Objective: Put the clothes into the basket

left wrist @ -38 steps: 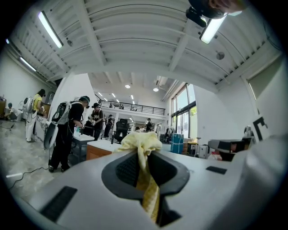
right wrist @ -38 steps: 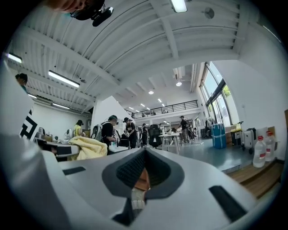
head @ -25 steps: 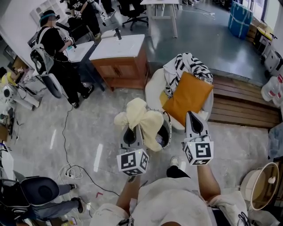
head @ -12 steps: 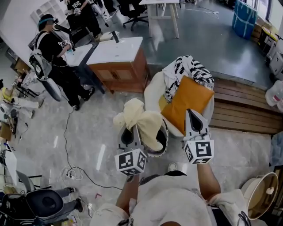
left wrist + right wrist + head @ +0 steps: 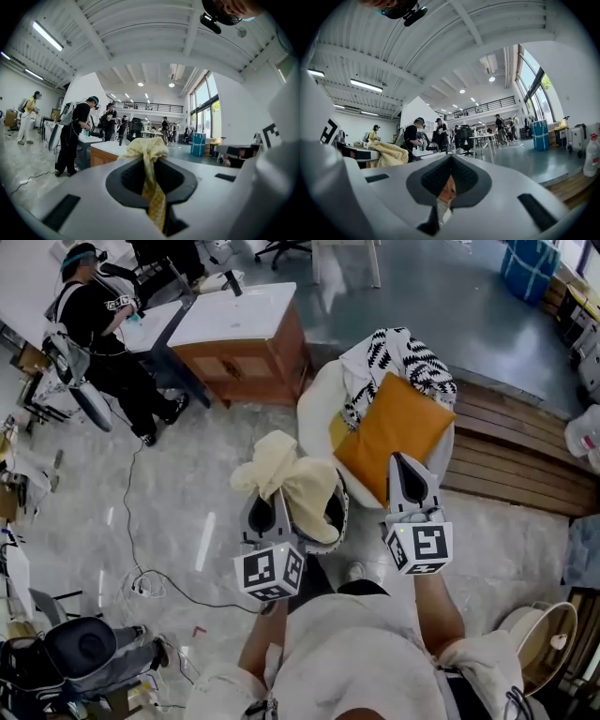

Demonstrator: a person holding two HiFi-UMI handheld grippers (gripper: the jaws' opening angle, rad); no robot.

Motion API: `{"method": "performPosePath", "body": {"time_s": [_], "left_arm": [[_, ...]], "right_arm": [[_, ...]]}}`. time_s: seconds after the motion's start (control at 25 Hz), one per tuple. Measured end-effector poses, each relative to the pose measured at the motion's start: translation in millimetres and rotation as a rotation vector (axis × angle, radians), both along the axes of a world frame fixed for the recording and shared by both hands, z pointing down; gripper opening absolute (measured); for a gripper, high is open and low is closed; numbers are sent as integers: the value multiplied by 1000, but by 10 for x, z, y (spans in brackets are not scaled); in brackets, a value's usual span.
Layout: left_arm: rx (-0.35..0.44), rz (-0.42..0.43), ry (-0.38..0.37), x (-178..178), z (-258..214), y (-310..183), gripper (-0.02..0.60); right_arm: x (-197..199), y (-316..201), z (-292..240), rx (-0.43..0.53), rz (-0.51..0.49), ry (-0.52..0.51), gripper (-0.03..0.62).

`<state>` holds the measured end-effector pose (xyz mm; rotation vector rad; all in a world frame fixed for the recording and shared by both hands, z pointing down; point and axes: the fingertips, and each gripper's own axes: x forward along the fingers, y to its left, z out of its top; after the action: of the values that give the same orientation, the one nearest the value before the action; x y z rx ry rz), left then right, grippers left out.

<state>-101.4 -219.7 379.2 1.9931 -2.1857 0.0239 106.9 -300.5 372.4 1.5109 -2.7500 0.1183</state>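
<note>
My left gripper (image 5: 278,495) is shut on a pale yellow cloth (image 5: 286,476), which bunches above the jaws and droops over a round basket (image 5: 343,506) with a dark inside. The left gripper view has the same cloth (image 5: 145,149) pinched between the jaws of the left gripper (image 5: 150,164), a strip trailing back toward the camera. My right gripper (image 5: 406,461) is shut, with its tip over the lower edge of an orange cushion (image 5: 394,423). In the right gripper view only a sliver of orange and white shows through the gap of the right gripper (image 5: 450,161).
A white round chair (image 5: 314,413) behind the basket carries the cushion and a black-and-white patterned garment (image 5: 398,357). A wooden cabinet (image 5: 246,367) and a person in black (image 5: 94,315) are far left. A wooden platform (image 5: 525,460) is right, and cables (image 5: 150,582) cross the floor.
Both grippers have moved forward and slightly down toward the basket and chair. The left one still carries the yellow cloth. Neither gripper's jaws have changed.
</note>
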Motion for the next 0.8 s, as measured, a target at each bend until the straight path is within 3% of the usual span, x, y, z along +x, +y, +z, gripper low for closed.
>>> {"method": "performPosePath", "body": {"time_s": [0.28, 0.8], "left_arm": [[-52, 31, 6, -130, 408, -205, 40], [-232, 76, 65, -261, 1522, -505, 40]], "right_arm": [[-237, -103, 309, -45, -6, 37, -12], [-449, -309, 1005, -152, -18, 111, -12]]}}
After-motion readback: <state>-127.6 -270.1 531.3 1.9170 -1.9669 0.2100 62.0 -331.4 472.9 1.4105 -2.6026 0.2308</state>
